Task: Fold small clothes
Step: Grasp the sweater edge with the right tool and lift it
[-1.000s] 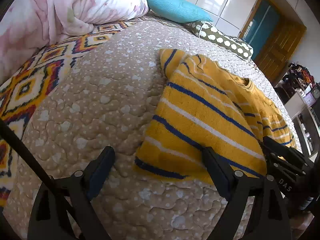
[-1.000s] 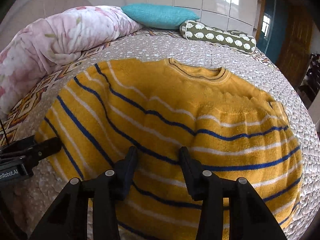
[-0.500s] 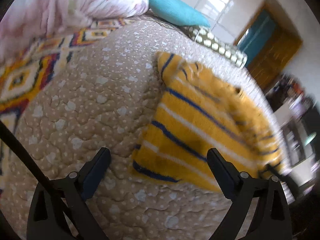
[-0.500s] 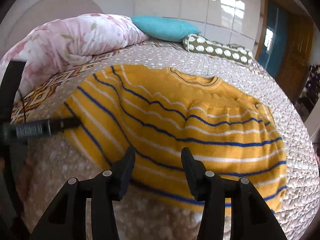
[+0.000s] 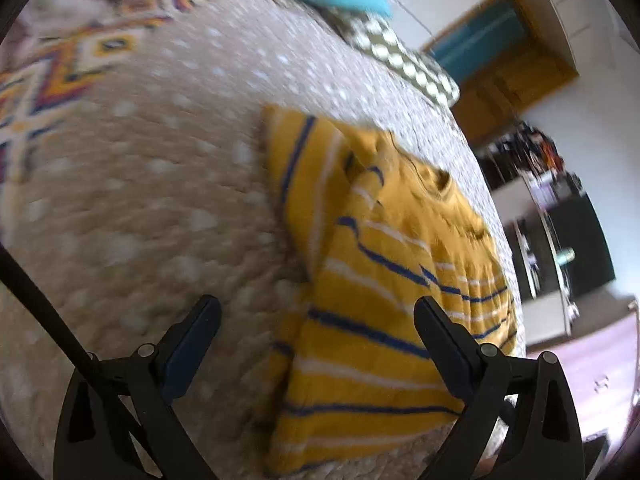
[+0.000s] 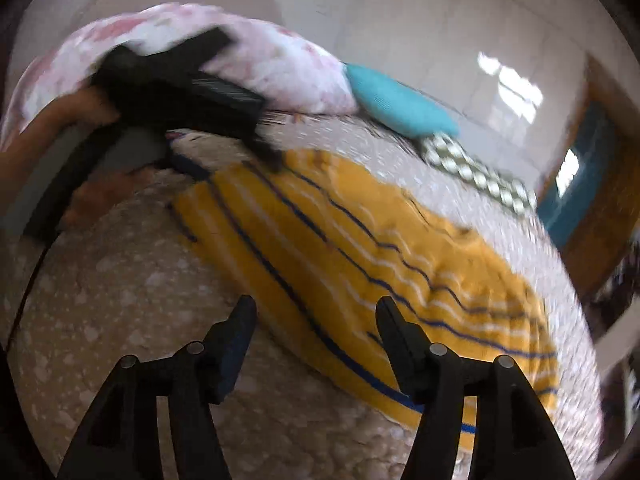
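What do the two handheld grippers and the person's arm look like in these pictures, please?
Both the left gripper and the right gripper are matte black, with angular, cut-out frames, silver pivot pins and flat dark, bluish fingers. A thin black cable crosses the left view. The person's left forearm looks bare, without a sleeve.

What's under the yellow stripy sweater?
The yellow striped sweater lies on a beige dotted quilt that shows all around it. Whether anything else hides beneath the sweater cannot be seen.
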Action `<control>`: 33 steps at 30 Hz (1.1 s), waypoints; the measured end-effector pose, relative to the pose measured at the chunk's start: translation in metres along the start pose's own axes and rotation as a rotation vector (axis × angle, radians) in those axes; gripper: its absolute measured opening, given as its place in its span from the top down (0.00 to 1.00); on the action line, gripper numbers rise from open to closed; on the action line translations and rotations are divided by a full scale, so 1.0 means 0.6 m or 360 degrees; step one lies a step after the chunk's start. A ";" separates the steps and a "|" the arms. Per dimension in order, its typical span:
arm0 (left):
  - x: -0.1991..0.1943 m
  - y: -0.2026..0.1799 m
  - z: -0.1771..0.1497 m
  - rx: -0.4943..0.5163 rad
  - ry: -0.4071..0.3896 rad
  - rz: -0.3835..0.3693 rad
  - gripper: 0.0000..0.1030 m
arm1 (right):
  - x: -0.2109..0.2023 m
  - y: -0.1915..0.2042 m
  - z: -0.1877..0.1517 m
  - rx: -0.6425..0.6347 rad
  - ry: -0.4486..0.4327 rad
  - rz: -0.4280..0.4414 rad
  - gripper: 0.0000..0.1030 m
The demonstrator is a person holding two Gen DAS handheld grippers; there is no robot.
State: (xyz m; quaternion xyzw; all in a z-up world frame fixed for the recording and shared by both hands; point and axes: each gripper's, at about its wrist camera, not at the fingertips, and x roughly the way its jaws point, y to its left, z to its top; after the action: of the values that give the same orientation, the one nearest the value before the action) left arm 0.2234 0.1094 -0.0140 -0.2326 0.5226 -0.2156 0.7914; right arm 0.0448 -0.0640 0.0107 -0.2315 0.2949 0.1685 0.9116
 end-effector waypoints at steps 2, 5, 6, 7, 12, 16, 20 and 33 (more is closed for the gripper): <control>0.018 -0.004 0.016 0.0014 0.0038 -0.0013 0.01 | 0.009 0.032 0.003 -0.0136 0.0012 -0.0025 0.36; 0.032 -0.004 0.047 -0.0024 0.0071 -0.0086 0.01 | 0.025 0.065 0.009 -0.0262 0.0021 -0.0068 0.36; 0.035 -0.003 0.055 -0.0037 0.0067 -0.0103 0.01 | 0.030 0.073 0.012 -0.0289 0.0020 -0.0088 0.36; 0.038 -0.002 0.060 -0.0049 0.0058 -0.0110 0.01 | 0.036 0.082 0.015 -0.0316 0.0018 -0.0111 0.36; 0.056 -0.011 0.063 0.0014 0.0113 -0.0174 0.77 | 0.067 0.118 0.022 -0.0419 0.0066 -0.0195 0.36; 0.046 0.004 0.064 -0.0045 0.0085 -0.0206 0.65 | 0.076 0.135 0.031 -0.0471 0.0069 -0.0265 0.36; 0.039 0.034 0.068 -0.0169 0.0114 -0.0297 0.48 | 0.100 0.152 0.053 -0.0527 0.0073 -0.0318 0.36; -0.231 0.147 -0.055 -0.0535 -0.0573 0.0281 0.31 | 0.158 0.166 0.100 -0.0577 0.0082 -0.0421 0.37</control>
State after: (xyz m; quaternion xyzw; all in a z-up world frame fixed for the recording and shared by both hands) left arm 0.1514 0.2561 0.0231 -0.3489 0.4202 -0.0111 0.8376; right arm 0.1012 0.0665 -0.0365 -0.4324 0.2500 0.0918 0.8614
